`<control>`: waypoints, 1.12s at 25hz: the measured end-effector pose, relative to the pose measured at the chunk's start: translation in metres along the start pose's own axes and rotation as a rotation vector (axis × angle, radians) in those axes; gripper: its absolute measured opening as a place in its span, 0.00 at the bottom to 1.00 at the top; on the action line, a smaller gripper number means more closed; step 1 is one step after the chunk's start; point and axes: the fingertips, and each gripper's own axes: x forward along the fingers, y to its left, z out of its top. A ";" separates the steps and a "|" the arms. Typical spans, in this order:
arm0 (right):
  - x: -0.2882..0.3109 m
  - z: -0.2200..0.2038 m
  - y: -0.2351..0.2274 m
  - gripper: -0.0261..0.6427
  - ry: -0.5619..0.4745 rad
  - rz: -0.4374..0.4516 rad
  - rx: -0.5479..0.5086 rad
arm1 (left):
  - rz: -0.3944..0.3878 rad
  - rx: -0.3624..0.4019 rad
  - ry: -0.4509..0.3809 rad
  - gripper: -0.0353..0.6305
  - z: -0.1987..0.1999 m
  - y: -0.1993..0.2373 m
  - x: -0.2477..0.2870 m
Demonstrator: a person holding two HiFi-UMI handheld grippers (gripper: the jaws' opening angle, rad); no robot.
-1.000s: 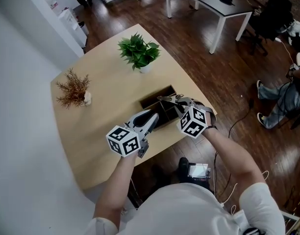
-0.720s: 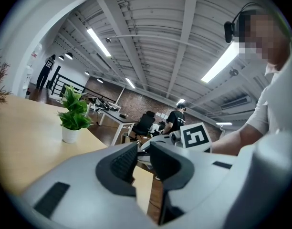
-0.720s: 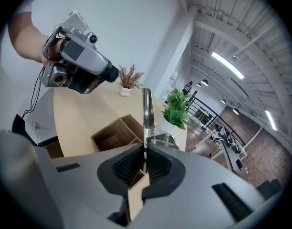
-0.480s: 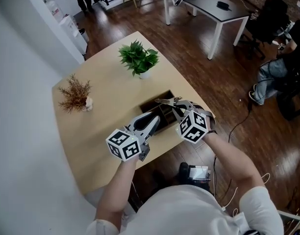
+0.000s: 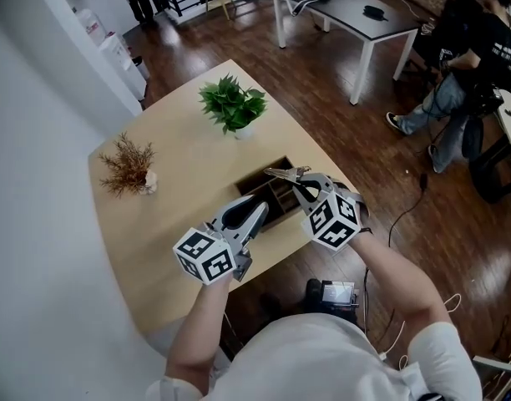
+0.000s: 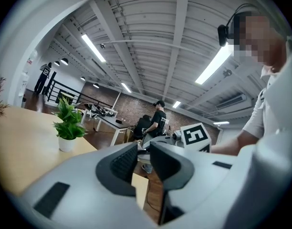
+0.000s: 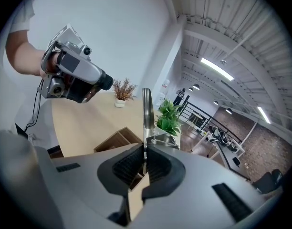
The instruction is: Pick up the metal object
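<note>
a tan table holds a wooden box. the right gripper's jaws pinch the metal object, which sticks out ahead of them. the left gripper's jaws are a little apart.

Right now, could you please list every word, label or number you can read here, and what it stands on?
None can be read.
Left claw and right claw cubes: square marker patterns only, no letters.
Screen on the floor: too small to read.
</note>
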 end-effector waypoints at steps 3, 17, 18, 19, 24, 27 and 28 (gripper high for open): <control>-0.008 0.003 -0.003 0.05 -0.013 -0.014 0.013 | -0.006 0.007 -0.017 0.15 0.007 -0.006 -0.004; -0.045 0.009 0.004 0.05 -0.049 -0.036 0.067 | -0.029 -0.004 -0.050 0.15 0.013 -0.036 -0.021; -0.047 0.010 0.004 0.05 -0.051 -0.039 0.069 | -0.033 -0.001 -0.052 0.15 0.013 -0.038 -0.022; -0.050 0.010 0.004 0.05 -0.053 -0.041 0.071 | -0.038 0.004 -0.054 0.15 0.013 -0.040 -0.023; -0.059 0.013 0.006 0.05 -0.065 -0.048 0.076 | -0.032 0.007 -0.066 0.15 0.016 -0.043 -0.030; -0.065 0.015 0.006 0.05 -0.073 -0.053 0.078 | -0.026 -0.001 -0.075 0.15 0.019 -0.046 -0.032; -0.067 0.016 0.006 0.05 -0.078 -0.054 0.080 | -0.026 -0.002 -0.078 0.15 0.020 -0.047 -0.032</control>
